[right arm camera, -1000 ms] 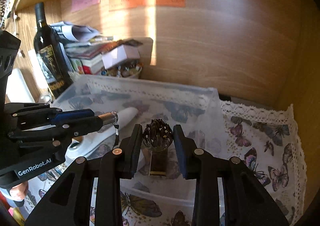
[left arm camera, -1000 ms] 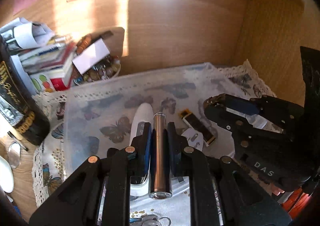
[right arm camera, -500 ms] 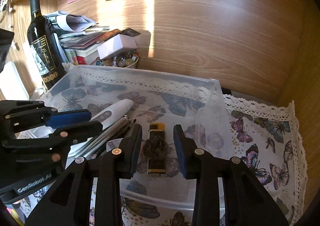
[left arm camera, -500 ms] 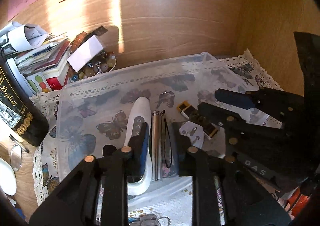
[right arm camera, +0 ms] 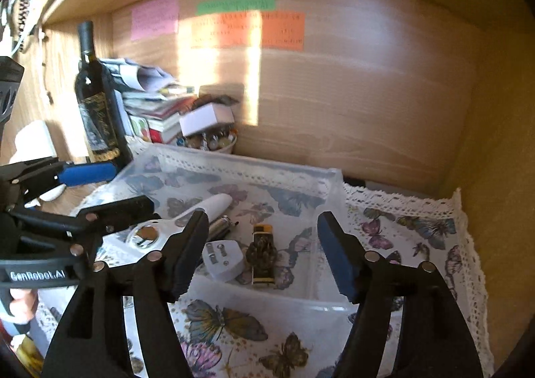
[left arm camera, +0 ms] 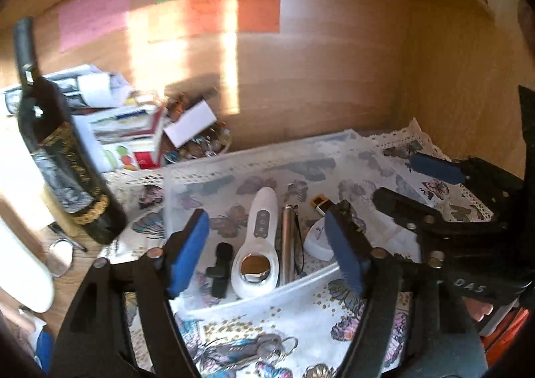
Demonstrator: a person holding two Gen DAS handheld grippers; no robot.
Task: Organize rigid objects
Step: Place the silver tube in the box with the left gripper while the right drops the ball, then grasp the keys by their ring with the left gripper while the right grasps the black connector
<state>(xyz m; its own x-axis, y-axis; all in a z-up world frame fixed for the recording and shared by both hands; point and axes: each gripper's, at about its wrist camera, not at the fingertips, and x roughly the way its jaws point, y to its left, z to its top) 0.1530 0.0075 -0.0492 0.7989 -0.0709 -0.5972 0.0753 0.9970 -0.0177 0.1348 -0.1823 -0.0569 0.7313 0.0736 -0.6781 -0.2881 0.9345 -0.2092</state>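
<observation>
A clear plastic bin [left arm camera: 254, 302] [right arm camera: 331, 184] sits on a butterfly cloth. In it lie a white handheld device [left arm camera: 259, 244] [right arm camera: 200, 210], a silver flashlight [left arm camera: 287, 244] [right arm camera: 220, 223], a white plug adapter [left arm camera: 317, 239] [right arm camera: 223, 259], a lighter with a dark ornate figure on it [right arm camera: 262, 256] and a small black piece [left arm camera: 219, 269]. My left gripper [left arm camera: 267, 257] is open and empty above the bin's near wall. My right gripper [right arm camera: 262, 254] is open and empty, raised over the lighter. Each gripper shows in the other's view: the right one [left arm camera: 434, 197] and the left one [right arm camera: 97, 190].
A wine bottle [left arm camera: 63, 160] [right arm camera: 97, 110] stands left of the bin. Stacked books and papers [right arm camera: 150, 103] and a bowl of beads with a white box [right arm camera: 209, 133] sit behind it. A key ring [left arm camera: 254, 353] lies on the cloth in front. Wooden walls close the back and right.
My left gripper let go of the flashlight into the bin, opened wide and pulled back. My right gripper set the lighter with the figure down in the bin, opened and lifted away.
</observation>
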